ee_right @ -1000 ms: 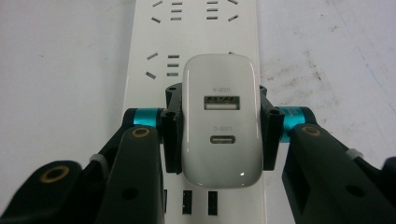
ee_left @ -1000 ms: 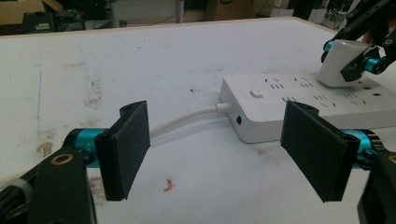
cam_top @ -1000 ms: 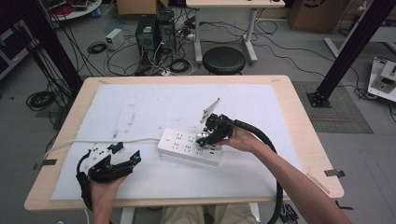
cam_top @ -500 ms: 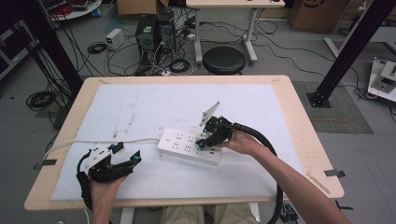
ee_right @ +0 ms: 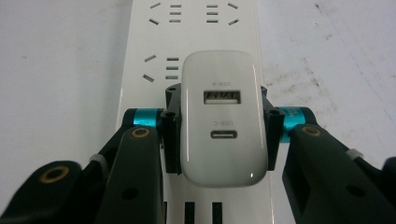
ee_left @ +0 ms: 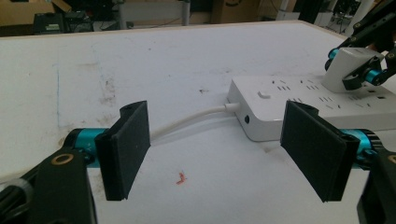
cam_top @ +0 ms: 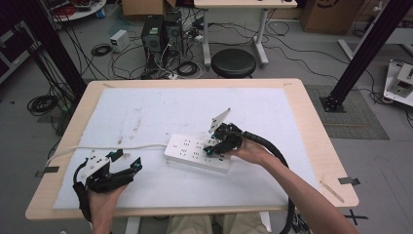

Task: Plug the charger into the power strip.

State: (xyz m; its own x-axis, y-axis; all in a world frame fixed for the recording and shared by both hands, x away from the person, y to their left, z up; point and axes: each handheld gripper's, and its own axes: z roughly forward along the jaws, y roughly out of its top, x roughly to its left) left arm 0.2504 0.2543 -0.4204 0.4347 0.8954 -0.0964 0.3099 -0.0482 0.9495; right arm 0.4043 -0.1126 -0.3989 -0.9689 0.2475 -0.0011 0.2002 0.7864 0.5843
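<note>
Nothing has moved since the earlier frames: both hands sit where they were. Right tool [ee_right: 215,126] is clamped on the white USB charger [ee_right: 223,116], jaws pressing its two sides, charger standing on the socket face of the white power strip [cam_top: 197,153], toward the strip's end away from its cord [ee_left: 187,125]. Left tool [ee_left: 224,149] has jaws apart, holding nothing, resting on the counter [cam_top: 302,112] beyond the strip's cord end. Whether the prongs are fully seated can't be told. Risk: strip is unbraced, so pushing or pulling the charger at a tilt could drag or tip the strip, or bend the prongs.
</note>
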